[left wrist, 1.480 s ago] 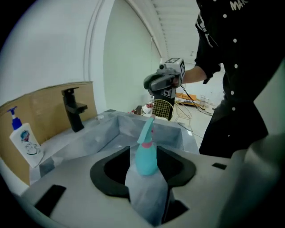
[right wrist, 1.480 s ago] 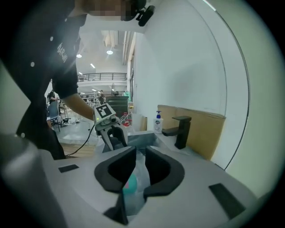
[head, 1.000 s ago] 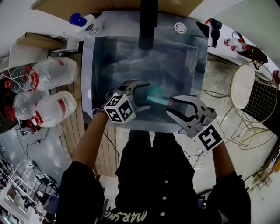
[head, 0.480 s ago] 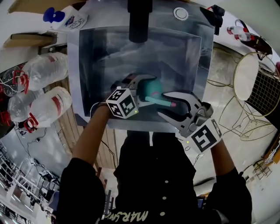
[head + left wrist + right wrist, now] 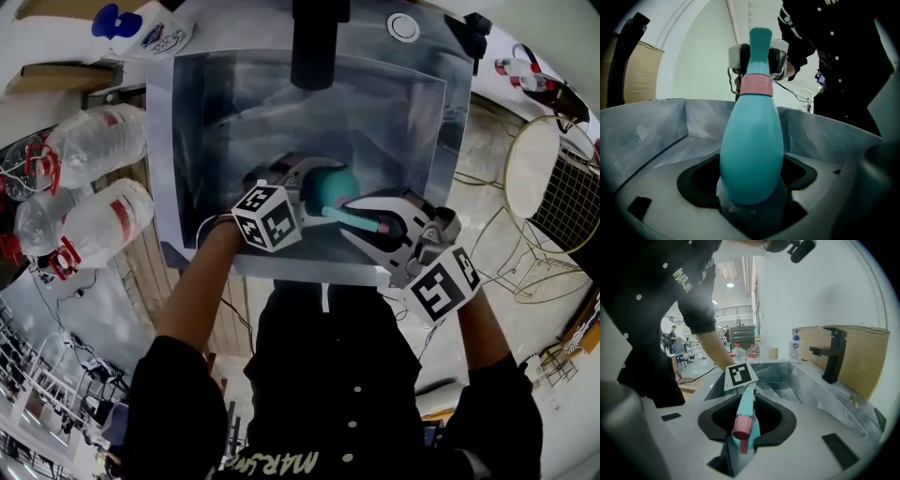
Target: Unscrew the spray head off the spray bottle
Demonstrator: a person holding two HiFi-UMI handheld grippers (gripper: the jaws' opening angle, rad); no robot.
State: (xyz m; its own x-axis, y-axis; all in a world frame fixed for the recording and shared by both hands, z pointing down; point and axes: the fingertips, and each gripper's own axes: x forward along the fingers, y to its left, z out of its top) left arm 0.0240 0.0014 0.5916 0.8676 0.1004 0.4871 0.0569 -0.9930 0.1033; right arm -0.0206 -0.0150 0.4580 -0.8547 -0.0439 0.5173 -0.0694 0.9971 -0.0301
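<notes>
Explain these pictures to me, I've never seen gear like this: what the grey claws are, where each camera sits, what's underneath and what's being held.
There is no robot here. A person holds a two-jaw gripper in each hand, and the patterned cubes are part of those grippers. The head view comes from a camera on the person's head, looking steeply down. The other two views come from cameras riding on each gripper, looking along its jaws. Below the grippers is a grey sink with a black faucet. The left gripper clamps the body of a teal spray bottle, held above the sink. The right gripper has just been closing its jaws on the pink-tipped spray head, probably to twist it off.
</notes>
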